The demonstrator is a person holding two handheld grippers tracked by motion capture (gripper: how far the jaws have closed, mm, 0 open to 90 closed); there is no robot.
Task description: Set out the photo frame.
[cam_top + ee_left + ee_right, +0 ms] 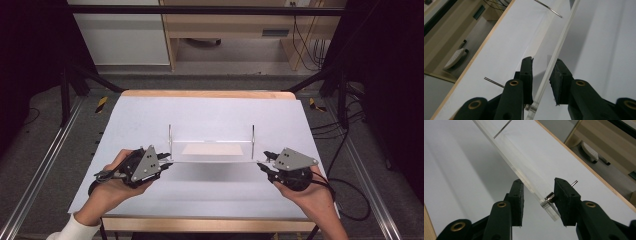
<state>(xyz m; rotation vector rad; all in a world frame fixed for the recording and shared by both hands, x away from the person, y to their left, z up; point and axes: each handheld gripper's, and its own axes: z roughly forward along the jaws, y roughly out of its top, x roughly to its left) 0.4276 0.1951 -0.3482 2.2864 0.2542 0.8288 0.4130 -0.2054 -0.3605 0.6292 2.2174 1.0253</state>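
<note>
Right hand-held gripper [537, 202] view reveals clear plate's [524, 173] metal stud [549, 197].

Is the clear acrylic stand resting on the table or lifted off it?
Lifted, apparently: the clear acrylic stand hangs between the left tongs and right tongs, its shadow falling separately on the white table beneath.

White table [150, 115], grey floor [45, 150]

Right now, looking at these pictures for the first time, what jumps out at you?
A clear plastic stand with thin metal rods sits mid-table on the white table cover, a claw at each end. The left claw straddles its near left edge, and the right claw its right end. Beyond the table stands a wooden desk with dangling cables.
</note>
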